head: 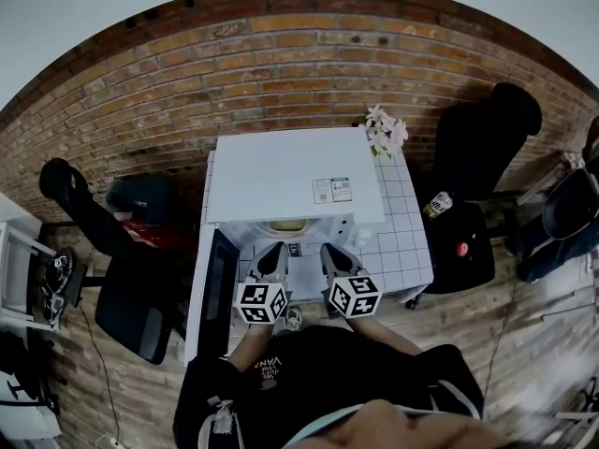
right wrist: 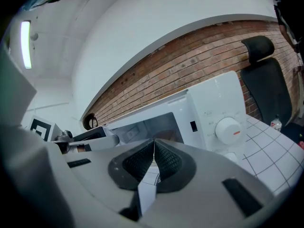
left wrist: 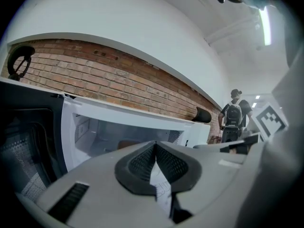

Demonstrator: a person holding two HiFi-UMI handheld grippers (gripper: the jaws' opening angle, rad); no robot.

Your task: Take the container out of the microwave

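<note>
A white microwave (head: pixel 290 176) stands on a white tiled table (head: pixel 407 251), its door (head: pixel 217 293) swung open to the left. Inside the cavity a round pale container (head: pixel 287 225) shows, seen as a brownish shape (left wrist: pixel 127 145) in the left gripper view. My left gripper (head: pixel 275 251) and right gripper (head: pixel 329 251) are side by side just in front of the opening, both pointing into it. The left gripper (left wrist: pixel 155 148) has its jaws shut with nothing between them. The right gripper (right wrist: pixel 154 147) is likewise shut and empty. In the right gripper view the control dial (right wrist: pixel 228 129) sits right of the cavity.
A brick wall (head: pixel 281 73) runs behind the table. Pink flowers (head: pixel 386 131) stand at the table's back right corner. Black office chairs stand at left (head: pixel 122 279) and right (head: pixel 477 157), the right one with a bottle (head: pixel 437 204). A person with a backpack (left wrist: pixel 232 115) stands far off.
</note>
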